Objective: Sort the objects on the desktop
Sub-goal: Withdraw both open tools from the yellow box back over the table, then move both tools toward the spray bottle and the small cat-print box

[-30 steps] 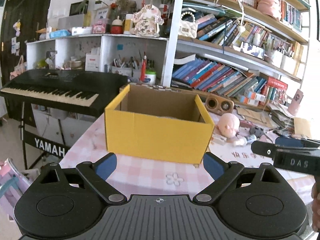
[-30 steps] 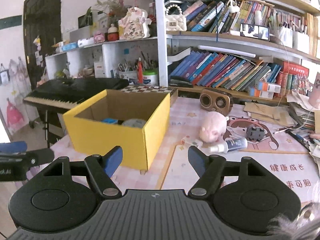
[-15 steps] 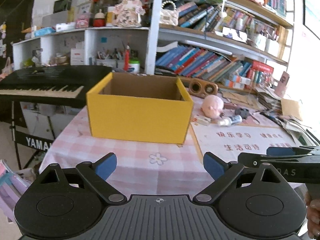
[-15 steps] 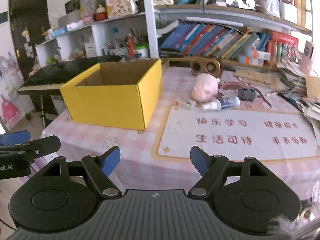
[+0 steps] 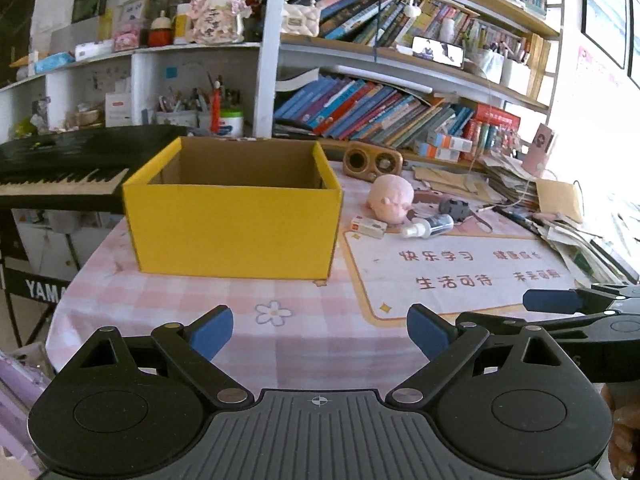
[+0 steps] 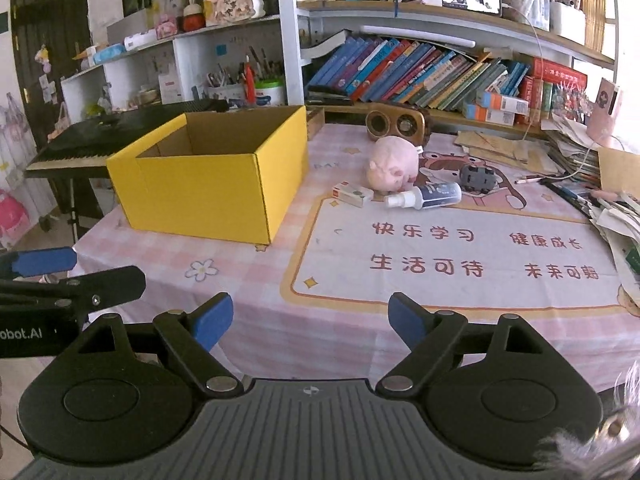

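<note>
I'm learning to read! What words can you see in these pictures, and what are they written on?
"快乐学习", "健康成长", "生活可待", "未来可期": on the desk mat.
"YAMA", cut off: on the keyboard stand.
"obot.AI", cut off: on the left gripper.
Book spines and the small box: too small to read.

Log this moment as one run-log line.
stage: approach | left gripper: open, empty | right gripper: opening, empty | yellow box: upright on table | pink pig toy, spray bottle: unsorted
</note>
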`<state>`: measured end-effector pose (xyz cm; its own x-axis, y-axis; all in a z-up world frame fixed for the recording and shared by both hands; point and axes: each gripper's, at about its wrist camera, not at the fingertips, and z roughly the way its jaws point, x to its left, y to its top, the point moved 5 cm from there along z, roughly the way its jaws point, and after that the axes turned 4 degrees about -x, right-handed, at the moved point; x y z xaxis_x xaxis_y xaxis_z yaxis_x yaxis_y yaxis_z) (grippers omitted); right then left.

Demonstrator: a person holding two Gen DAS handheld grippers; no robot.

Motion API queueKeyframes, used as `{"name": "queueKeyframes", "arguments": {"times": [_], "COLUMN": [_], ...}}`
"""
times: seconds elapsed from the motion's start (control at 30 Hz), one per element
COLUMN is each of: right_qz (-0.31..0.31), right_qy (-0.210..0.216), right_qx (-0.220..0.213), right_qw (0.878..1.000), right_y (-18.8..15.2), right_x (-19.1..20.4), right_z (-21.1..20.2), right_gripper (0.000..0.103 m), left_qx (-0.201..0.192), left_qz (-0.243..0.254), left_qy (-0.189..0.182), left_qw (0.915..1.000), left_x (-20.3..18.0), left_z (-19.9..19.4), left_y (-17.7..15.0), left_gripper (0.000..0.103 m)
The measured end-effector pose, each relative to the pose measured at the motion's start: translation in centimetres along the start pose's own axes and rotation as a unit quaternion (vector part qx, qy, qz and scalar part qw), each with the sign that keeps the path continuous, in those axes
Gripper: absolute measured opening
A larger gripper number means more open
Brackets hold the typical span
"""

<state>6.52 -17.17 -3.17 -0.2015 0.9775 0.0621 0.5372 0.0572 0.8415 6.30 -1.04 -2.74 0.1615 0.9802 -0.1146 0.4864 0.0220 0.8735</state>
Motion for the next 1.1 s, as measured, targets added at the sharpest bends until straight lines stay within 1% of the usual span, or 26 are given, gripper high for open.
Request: {"name": "queueKeyframes", "arguments": {"times": [0.27, 0.53, 1.1], "right_qz": [0.012, 0.028, 0.044], "right_qy": [-0.022, -0.046, -0.075], "right_qx": [0.009, 0.015, 0.032], "right_qw": [1.0, 0.998, 0.996], "right_y": [-0.2, -0.1, 0.6], "right_x": [-2.2, -4.7, -9.0], "right_z": [0.1, 0.3, 1.8], "right_gripper": [0.085, 0.085, 0.085], "left_qx": [0.007, 0.014, 0.026], "left_qz": [0.026, 0.033, 0.048], "left_qy": [-0.031, -0.054, -0.088], "left_qw": [0.9992, 0.9979, 0.9946], "left_x": [-2.6, -4.4, -7.8], "left_z": [1.6, 3.4, 7.5], "left_y": [0.4, 1.0, 2.1], "left_gripper": [0.096, 0.096, 0.096]}}
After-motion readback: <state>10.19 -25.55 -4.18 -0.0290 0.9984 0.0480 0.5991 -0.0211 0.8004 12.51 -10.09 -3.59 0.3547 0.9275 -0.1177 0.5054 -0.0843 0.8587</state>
